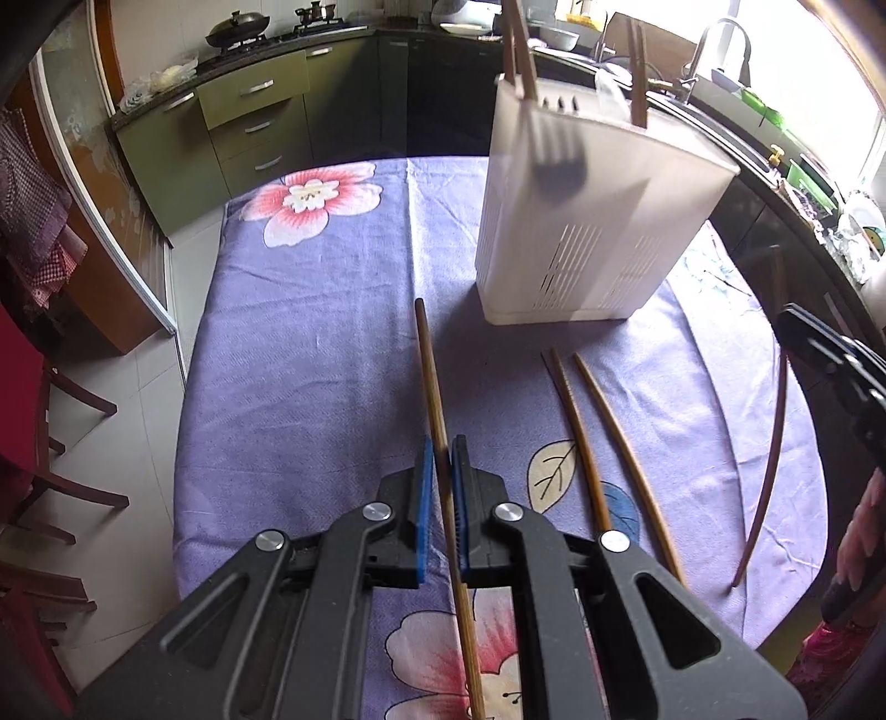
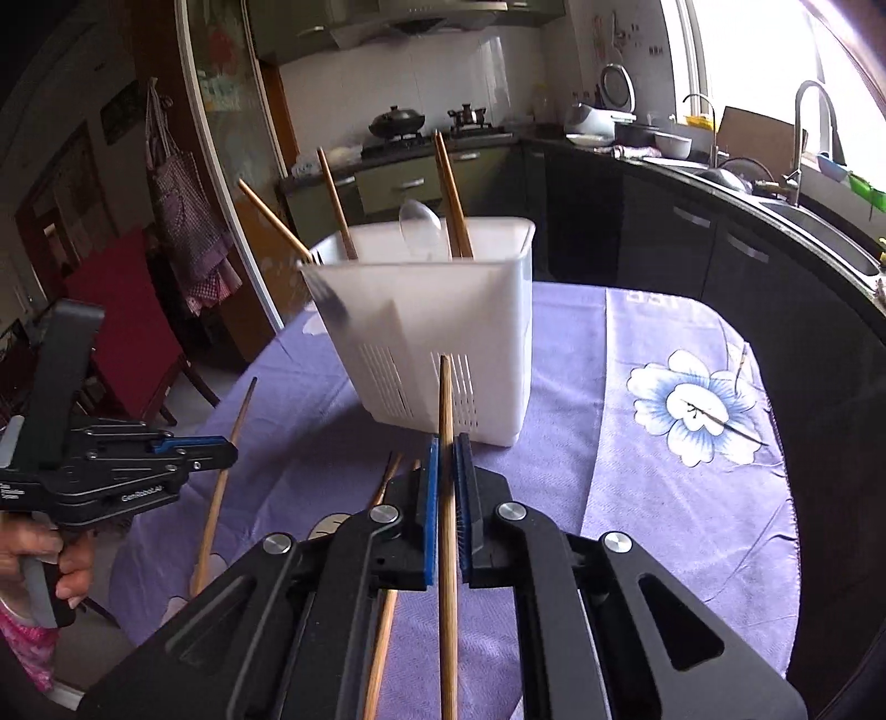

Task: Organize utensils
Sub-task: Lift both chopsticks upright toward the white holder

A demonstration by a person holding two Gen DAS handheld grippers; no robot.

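Note:
A white plastic utensil holder [image 1: 587, 221] [image 2: 437, 338] stands on the purple flowered tablecloth. It holds several wooden chopsticks [image 2: 451, 199], a fork and a clear spoon [image 2: 419, 227]. My left gripper [image 1: 441, 459] is shut on a wooden chopstick [image 1: 429, 365], held above the table in front of the holder. My right gripper [image 2: 447, 454] is shut on another wooden chopstick [image 2: 444, 399] pointing at the holder. Two loose chopsticks [image 1: 603, 437] lie on the cloth between the grippers. The left gripper also shows in the right wrist view [image 2: 210, 446], the right gripper in the left wrist view [image 1: 797, 327].
The table [image 1: 310, 354] is covered by the cloth and its edges drop off on all sides. Dark kitchen counters with a sink [image 2: 819, 221] curve along the right. Wooden chairs [image 1: 50, 443] stand to the left. A stove with a wok [image 1: 238, 27] is at the back.

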